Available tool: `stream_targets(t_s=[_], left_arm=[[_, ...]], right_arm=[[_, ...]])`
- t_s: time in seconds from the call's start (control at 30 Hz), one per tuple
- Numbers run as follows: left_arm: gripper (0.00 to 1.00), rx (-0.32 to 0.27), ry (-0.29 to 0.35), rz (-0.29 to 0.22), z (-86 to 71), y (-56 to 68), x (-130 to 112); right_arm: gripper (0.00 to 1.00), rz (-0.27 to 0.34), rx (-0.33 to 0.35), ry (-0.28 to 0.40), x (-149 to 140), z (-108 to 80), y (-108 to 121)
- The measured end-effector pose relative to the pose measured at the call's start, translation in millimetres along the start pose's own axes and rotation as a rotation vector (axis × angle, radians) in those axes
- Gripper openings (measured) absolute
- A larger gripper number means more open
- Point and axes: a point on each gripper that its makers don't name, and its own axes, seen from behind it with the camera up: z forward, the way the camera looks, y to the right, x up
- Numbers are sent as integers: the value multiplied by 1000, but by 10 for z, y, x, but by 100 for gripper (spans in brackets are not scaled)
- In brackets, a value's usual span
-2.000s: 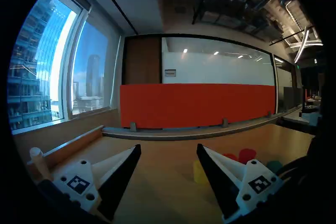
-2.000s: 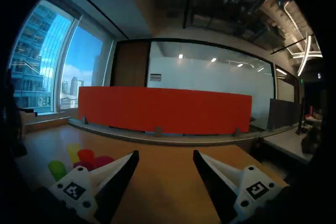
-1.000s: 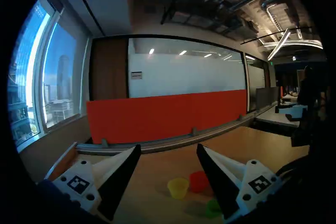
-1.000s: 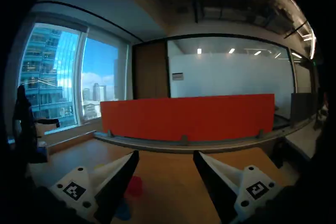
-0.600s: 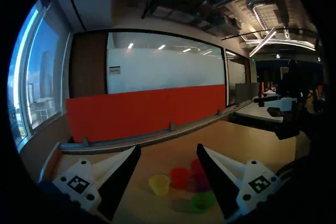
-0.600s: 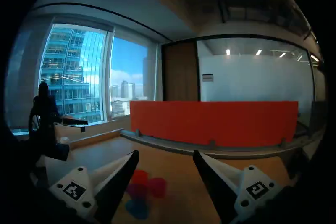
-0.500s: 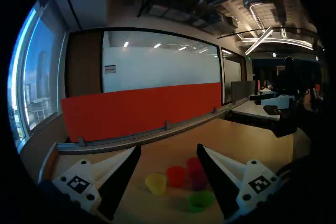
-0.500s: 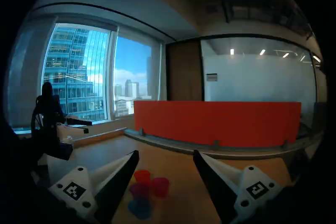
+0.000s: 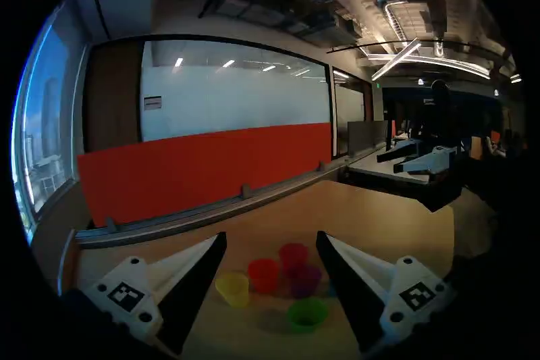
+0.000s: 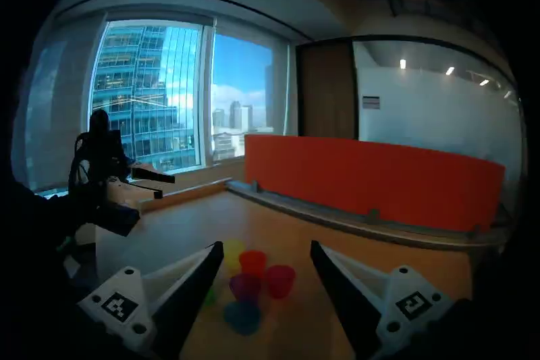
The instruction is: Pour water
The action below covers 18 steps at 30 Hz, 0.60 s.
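Several small plastic cups stand clustered on the wooden table [image 9: 385, 215]. In the left gripper view I see a yellow cup [image 9: 233, 289], a red cup [image 9: 263, 275], a pink cup [image 9: 293, 256], a purple cup [image 9: 306, 280] and a green cup [image 9: 307, 313]. My left gripper [image 9: 268, 235] hovers open just short of them, with nothing between its fingers. In the right gripper view the red cup [image 10: 253, 262], pink cup [image 10: 279, 280], purple cup [image 10: 244, 286], blue cup [image 10: 242, 316] and yellow cup [image 10: 234, 250] lie between the open fingers of my right gripper [image 10: 265, 245], which holds nothing.
An orange partition [image 9: 202, 171] on a grey rail runs along the table's far edge. Tall windows [image 10: 148, 96] line one side. The other gripper shows far off in each view, the right gripper [image 9: 390, 163] and the left gripper [image 10: 164, 184], each held by a dark-sleeved arm.
Both views have swung towards the cups, which slid from the edges into the gap between each gripper's fingers. Each gripper has come into the other's view. Both stayed open.
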Motion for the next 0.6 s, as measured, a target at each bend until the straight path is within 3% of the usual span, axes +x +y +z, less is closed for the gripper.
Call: stream_targets(t_s=[0.47,0.6], left_arm=[[99,-52,-87,27,32,118,-394],[99,-69,-104,30,42,156,-502]], right_arm=[[100,-80,75,-156,-435,56,-194],[100,-78,92,-180,-545,77,-210]])
